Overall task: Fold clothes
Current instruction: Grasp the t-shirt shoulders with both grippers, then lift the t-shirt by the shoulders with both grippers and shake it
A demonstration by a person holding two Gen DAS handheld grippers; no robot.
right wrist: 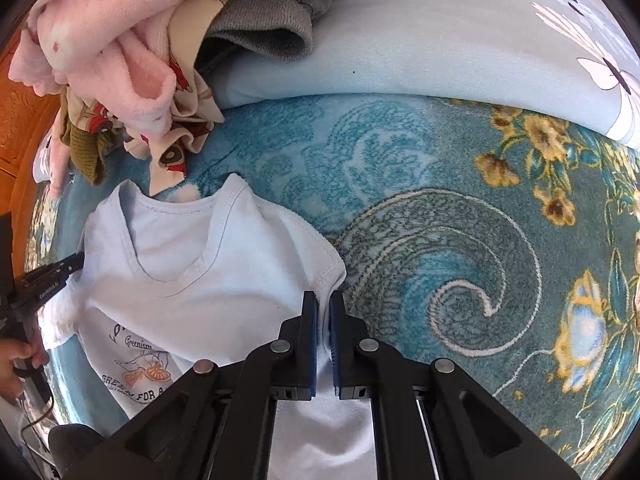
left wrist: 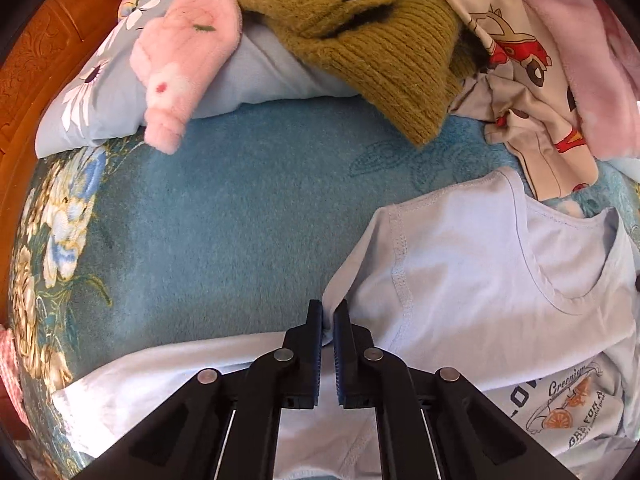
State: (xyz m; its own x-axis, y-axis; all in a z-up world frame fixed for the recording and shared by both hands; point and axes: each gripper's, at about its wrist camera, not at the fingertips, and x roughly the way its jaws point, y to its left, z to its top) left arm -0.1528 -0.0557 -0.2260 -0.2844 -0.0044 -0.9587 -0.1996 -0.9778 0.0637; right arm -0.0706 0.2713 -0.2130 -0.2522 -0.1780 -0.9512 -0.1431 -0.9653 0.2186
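Tension across the pale blue T-shirt matters now: we should lift both sleeve edges together and level, so the fold lands square on the blue floral blanket. Our left gripper is pinched closed on the sleeve edge at one side, our right gripper likewise clamped on the opposite sleeve hem.

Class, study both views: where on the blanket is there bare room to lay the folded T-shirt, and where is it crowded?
Free: the plain blue blanket between the pillow and the T-shirt, and the swirl-patterned stretch on the shirt's other side. Crowded: the clothes heap beyond the collar.
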